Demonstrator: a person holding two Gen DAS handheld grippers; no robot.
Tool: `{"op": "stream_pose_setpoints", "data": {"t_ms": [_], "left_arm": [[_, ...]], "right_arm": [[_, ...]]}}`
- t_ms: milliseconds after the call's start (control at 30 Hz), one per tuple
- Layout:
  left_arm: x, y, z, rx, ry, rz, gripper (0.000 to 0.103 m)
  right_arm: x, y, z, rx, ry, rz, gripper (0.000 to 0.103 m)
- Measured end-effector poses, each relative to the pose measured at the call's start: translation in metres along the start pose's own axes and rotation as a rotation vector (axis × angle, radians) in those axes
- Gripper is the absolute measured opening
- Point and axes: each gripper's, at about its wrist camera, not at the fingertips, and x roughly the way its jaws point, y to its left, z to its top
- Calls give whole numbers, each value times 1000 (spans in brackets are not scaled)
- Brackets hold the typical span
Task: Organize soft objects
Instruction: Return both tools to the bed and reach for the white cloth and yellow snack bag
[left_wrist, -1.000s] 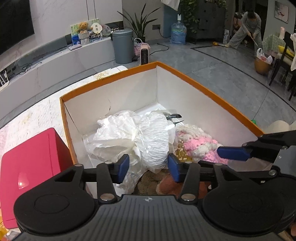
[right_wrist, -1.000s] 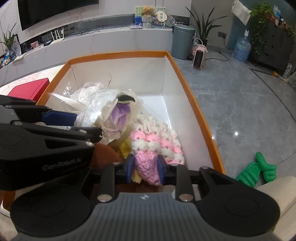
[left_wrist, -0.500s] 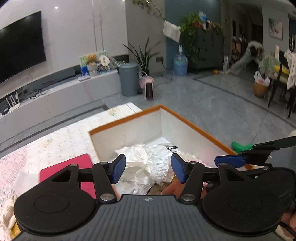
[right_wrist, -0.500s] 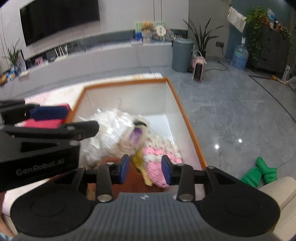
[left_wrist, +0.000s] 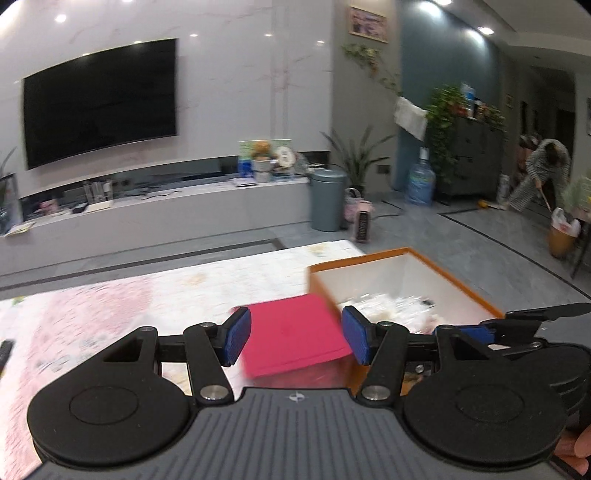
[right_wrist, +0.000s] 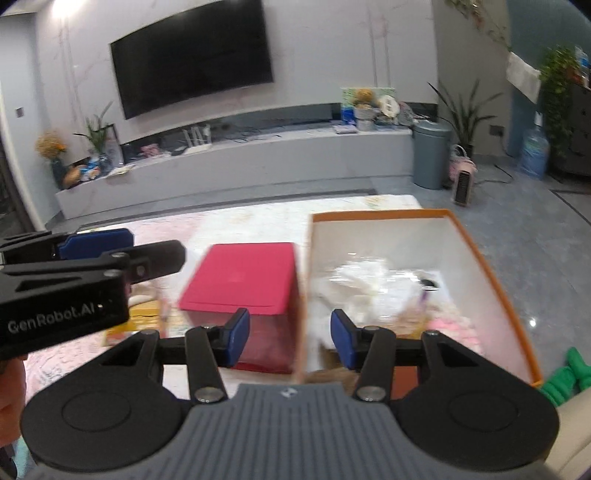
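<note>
Both your grippers hold nothing — left gripper (left_wrist: 295, 339) is wide, right gripper (right_wrist: 290, 338) is opening. Soft objects (right_wrist: 373, 284) lie in the orange box (right_wrist: 491, 273), its long side running away from you, red box (right_wrist: 240, 277) touching its left wall.

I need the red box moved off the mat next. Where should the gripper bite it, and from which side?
Probably grip the red box across its near top edge, coming from above on the camera side. Its lid lies flat and looks too wide to span; its right wall sits close beside the orange-rimmed box, leaving little finger room. The right gripper is opening, empty.
</note>
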Motion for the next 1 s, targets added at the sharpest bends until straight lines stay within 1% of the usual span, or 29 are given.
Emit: {"op": "stream_pose_setpoints", "data": {"t_ms": [167,300,467,600,733,800,867,1000], "left_arm": [[-16,32,-23,-37,-4,89,67],[-25,59,-44,-83,-9,125,67],[-35,96,-71,-143,22,173,66],[-38,119,-84,-183,50,193,66],[-39,140,-93,-207,60,208,66],[-35,145,-93,-198,68,209,67],[-33,151,-101,-182,79,203,66],[-15,159,-104,-123,114,171,66]], "right_arm": [[-2,39,-16,-24,-25,55,49],[2,71,-32,-59,-48,85,49],[18,104,-51,-125,-41,124,49],[35,124,-62,-169,-21,147,49],[53,136,-70,-187,-8,173,49],[63,144,-70,-205,0,188,49],[72,153,-71,-228,5,198,49],[94,167,-68,-266,21,217,49]]}}
